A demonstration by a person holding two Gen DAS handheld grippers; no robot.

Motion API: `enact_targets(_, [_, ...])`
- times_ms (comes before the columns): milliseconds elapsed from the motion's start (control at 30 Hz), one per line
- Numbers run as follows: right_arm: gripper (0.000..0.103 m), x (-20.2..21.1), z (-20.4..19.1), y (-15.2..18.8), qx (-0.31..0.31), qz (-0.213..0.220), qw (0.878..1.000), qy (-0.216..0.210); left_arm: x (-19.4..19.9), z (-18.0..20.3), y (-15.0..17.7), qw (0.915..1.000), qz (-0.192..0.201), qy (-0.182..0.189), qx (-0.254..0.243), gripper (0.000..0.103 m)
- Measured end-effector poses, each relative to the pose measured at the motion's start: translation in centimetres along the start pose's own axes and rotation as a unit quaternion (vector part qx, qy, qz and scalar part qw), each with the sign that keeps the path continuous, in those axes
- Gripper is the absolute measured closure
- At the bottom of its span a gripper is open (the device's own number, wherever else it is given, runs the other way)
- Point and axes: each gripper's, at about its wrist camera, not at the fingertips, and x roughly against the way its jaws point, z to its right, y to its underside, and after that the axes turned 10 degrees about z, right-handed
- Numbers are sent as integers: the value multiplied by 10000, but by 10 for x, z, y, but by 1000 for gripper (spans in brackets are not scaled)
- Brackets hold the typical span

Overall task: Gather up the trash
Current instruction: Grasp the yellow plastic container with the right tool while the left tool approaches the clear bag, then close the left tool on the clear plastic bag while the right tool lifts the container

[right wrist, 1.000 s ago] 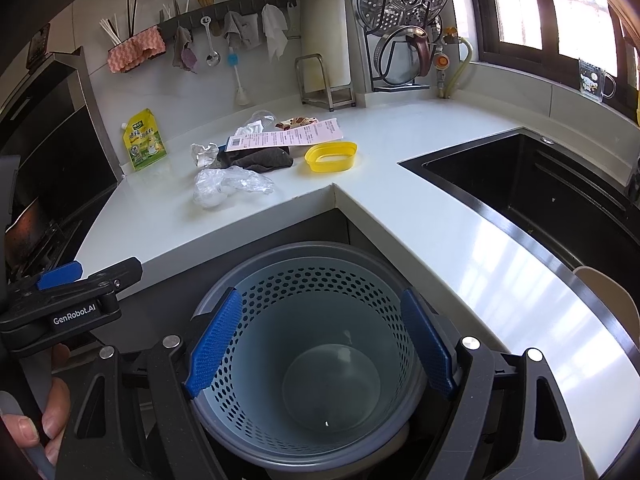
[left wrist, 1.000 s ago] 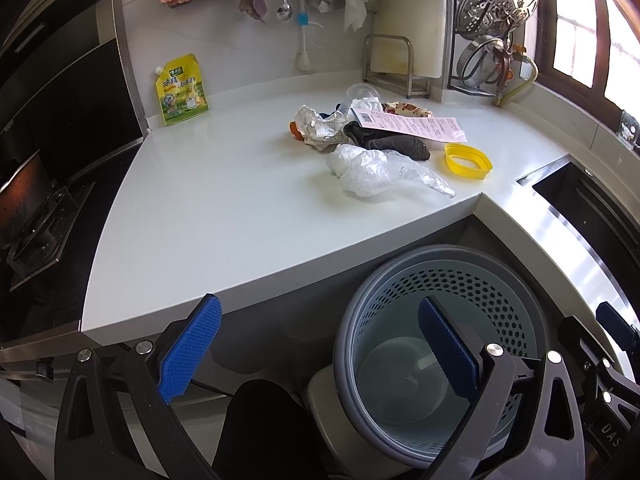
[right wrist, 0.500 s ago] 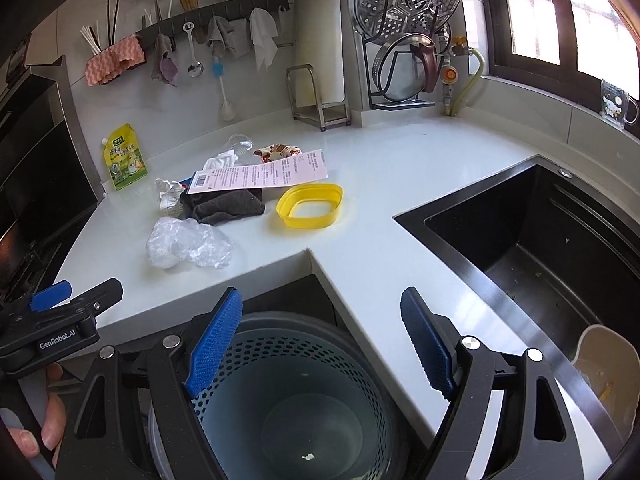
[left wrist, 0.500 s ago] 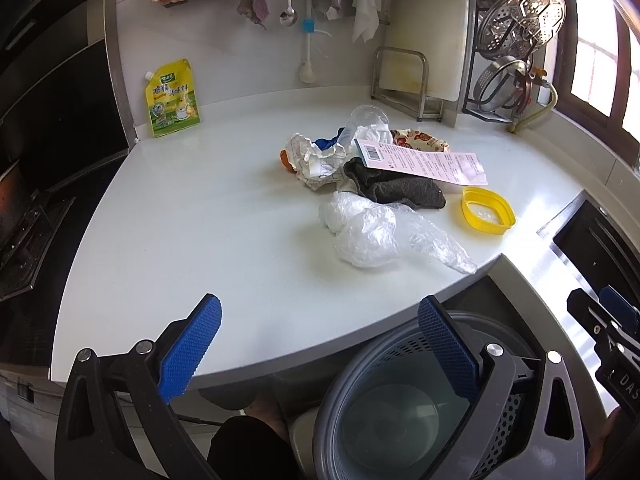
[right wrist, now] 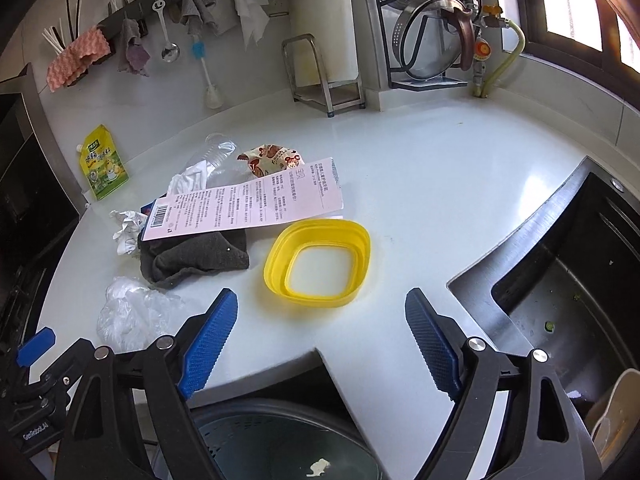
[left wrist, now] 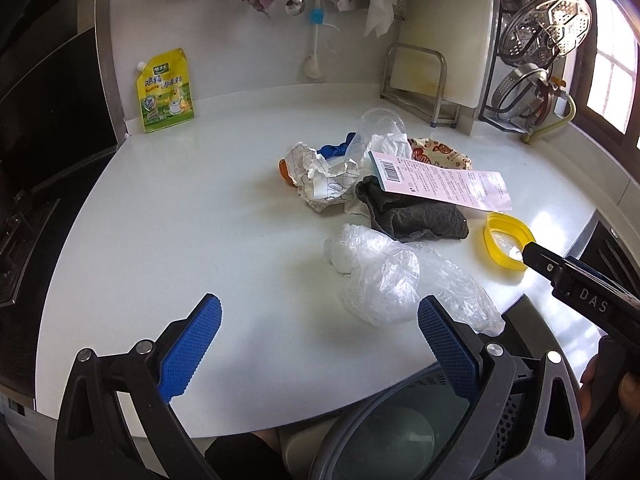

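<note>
white corner desk (left wrist: 192, 240) in a kitchen, sink (right wrist: 560, 280) to the right, utensil rail on the back wall.

nearest: grey perforated bin (left wrist: 404, 432) below the desk edge, rim visible under both claws, almost empty but for a small scrap at the bottom in the right wrist view.

left claw (left wrist: 320, 348): blue pads wide apart, nothing held, hovering over the front desk edge, aimed at the clear plastic bag (left wrist: 384, 280) just ahead. right claw (right wrist: 320, 344): pads likewise spread, nothing held, hovering low, pointed at the yellow ring lid (right wrist: 318, 266) just beyond its tips.

farther: dark grey cloth (left wrist: 416, 214) touching the bag's far side; pink printed slip (left wrist: 440, 180) lying over the cloth; crumpled paper (left wrist: 324, 180) to the left; clear cup (left wrist: 378, 122) on its side and patterned wrapper (left wrist: 440, 154) behind. green-yellow seasoning pouch (left wrist: 166, 92) upright at the back wall, well apart from the pile; probably not trash.

risks, judged:
- bag thin and slack; shallow pinch likely to slip or catch only one layer.
- bag touches cloth; lifting may drag cloth and slip along.
- ring lid low and smooth; pads may skate off or push it toward the sink.
- both claws close together near the bin; possible clash on the drop.
</note>
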Motion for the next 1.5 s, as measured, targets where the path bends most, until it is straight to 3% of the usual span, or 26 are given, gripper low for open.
enact_targets(300, [21, -30, -8, -1, 33, -297, 9995, 143, -6, -3, -2, 10000, 12, 12, 43, 6])
enact_targets(567, [21, -48, -13, -5, 163, -347, 9981, 474, -8, -1, -1, 10000, 11, -8, -3, 6])
enact_targets(733, [21, -53, -13, -7, 197, -291, 9983, 466, -9, -1, -3, 10000, -1, 3, 40, 6])
enact_targets(833, [24, -53, -12, -8, 215, -266, 9984, 449, -9, 2, -3, 10000, 9, -8, 36, 6])
enact_targets(867, [33, -52, -11, -8, 236, -246, 9984, 449, -9, 3, -4, 10000, 3, -1, 36, 6])
enact_targets(1367, [34, -13, 25, -10, -120, 85, 9994, 312, -14, 23, -13, 9999, -65, 92, 50, 6])
enact_targets(1500, [34, -8, 34, -9, -227, 137, 9993, 267, -27, 33, -16, 9999, -104, -91, -16, 6])
